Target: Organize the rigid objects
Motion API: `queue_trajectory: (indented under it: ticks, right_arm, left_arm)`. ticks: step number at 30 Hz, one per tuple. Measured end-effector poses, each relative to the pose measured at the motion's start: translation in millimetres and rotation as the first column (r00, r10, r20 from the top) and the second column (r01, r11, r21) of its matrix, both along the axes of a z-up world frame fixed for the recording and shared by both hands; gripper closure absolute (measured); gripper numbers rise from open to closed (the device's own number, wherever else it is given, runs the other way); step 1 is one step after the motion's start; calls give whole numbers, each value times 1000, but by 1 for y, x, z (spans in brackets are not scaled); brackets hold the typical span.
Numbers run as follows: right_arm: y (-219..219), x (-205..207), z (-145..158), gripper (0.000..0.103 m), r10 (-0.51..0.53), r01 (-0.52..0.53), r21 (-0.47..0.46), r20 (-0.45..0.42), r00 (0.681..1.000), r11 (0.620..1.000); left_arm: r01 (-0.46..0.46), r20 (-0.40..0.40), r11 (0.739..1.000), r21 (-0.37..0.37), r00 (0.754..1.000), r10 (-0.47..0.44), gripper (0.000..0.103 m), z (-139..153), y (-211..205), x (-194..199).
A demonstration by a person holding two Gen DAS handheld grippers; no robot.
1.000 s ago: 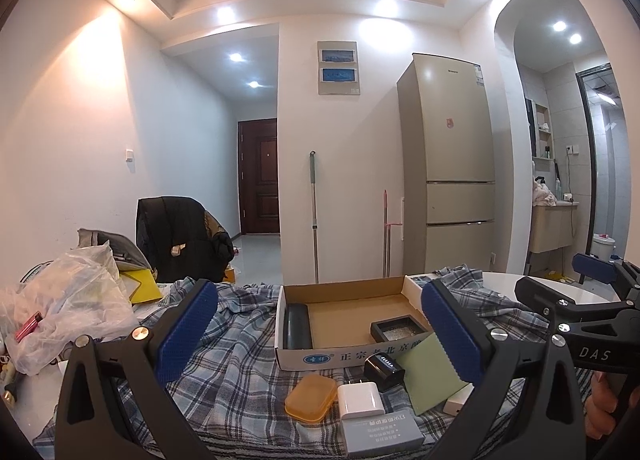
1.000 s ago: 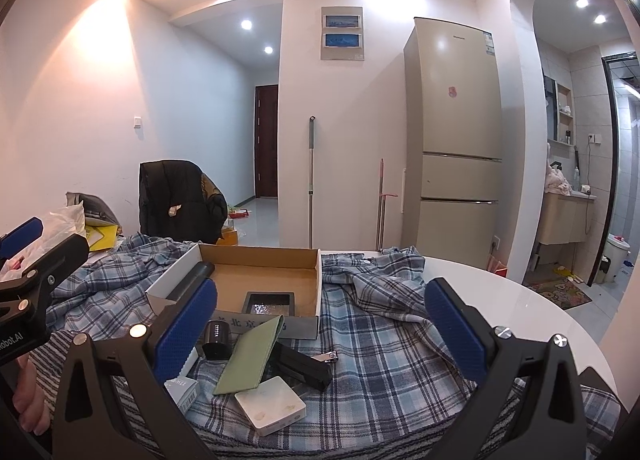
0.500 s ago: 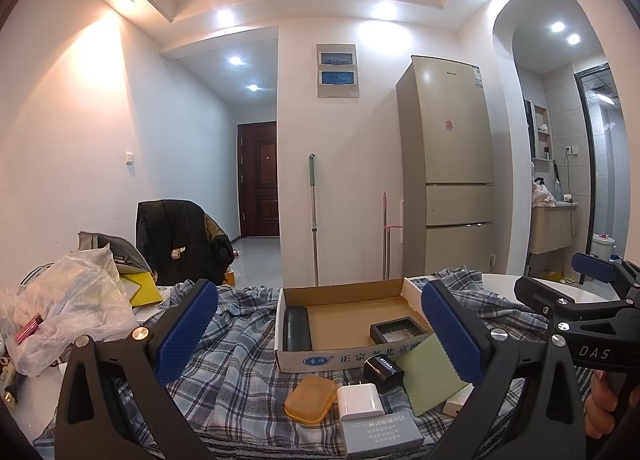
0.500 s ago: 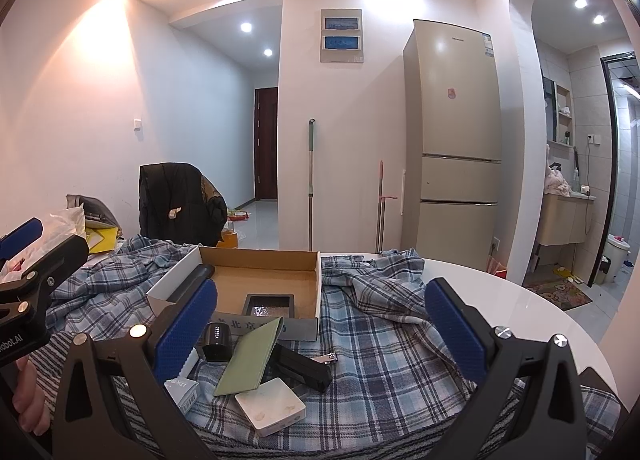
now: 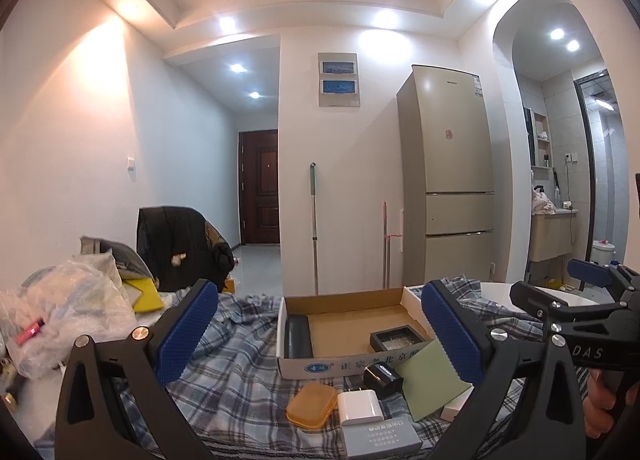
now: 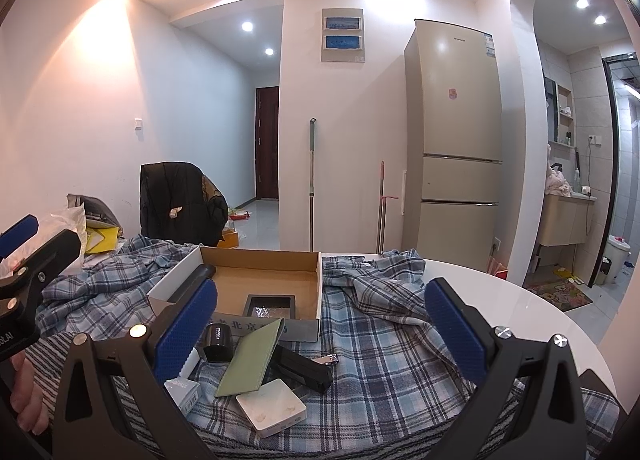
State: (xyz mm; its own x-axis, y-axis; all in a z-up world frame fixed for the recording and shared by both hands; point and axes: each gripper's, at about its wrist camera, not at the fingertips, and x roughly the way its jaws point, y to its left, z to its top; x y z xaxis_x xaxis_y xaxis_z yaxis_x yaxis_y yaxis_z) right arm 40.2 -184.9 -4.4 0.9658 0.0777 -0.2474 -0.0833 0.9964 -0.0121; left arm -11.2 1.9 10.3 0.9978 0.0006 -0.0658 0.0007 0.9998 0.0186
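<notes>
An open cardboard box (image 5: 348, 306) (image 6: 264, 278) sits on a plaid cloth; inside lie a long black case (image 5: 298, 337) and a small black tray (image 5: 396, 339) (image 6: 269, 306). In front lie an orange case (image 5: 311, 406), a white charger (image 5: 360, 407), a grey box (image 5: 380, 438), a black cube (image 5: 383, 375) (image 6: 218, 342), a green card (image 5: 430, 378) (image 6: 250, 358), a white square box (image 6: 271, 412), a black bar (image 6: 304, 368) and a nail clipper (image 6: 327, 359). My left gripper (image 5: 316, 340) is open and empty above them. My right gripper (image 6: 320, 336) is open and empty, also showing in the left view (image 5: 576, 308).
The plaid cloth (image 6: 384, 344) covers a round white table (image 6: 532, 324). A pile of plastic bags (image 5: 68, 312) and a yellow item (image 5: 146, 298) lie at the left. A chair with a black jacket (image 6: 178, 202) stands behind. A fridge (image 6: 456, 148) and mops are beyond.
Both views tilt slightly upward; the objects sit a little lower in frame. Nothing was grasped or moved.
</notes>
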Motion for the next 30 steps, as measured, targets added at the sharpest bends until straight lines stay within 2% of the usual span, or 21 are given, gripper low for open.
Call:
queue_trajectory:
  ticks: [3,8,12,18,21,24,26,30]
  right_arm:
    - [-4,-2,11,0,-3,3,33,1,1000,999]
    - [-6,-3,34,0,8,-7,58,-19,1000,998]
    - [-6,-4,50,0,-7,5,78,24,1000,997]
    - [-3,6,43,0,4,-7,109,22,1000,994]
    - [-1,18,23,0,-11,12,86,-15,1000,996]
    - [-2,30,6,0,-6,12,71,-77,997,997]
    - [-1,35,0,0,-9,15,47,-115,993,999]
    - [-2,36,-4,0,-2,8,43,-140,990,999]
  left_arm:
    - [-3,37,1000,8,999,2,0,12,1,-10]
    - [12,34,1000,10,999,-12,0,33,-1,-15]
    - [-20,68,999,25,997,18,0,40,0,-18]
    - [-38,50,999,-20,998,39,0,35,9,-7]
    - [-31,20,999,-12,999,31,0,20,11,4]
    - [-14,-53,999,-30,999,12,0,-1,12,18]
    - [9,-120,1000,-12,993,-10,0,-9,9,32]
    - [1,-156,1000,-1,988,-2,0,-13,6,37]
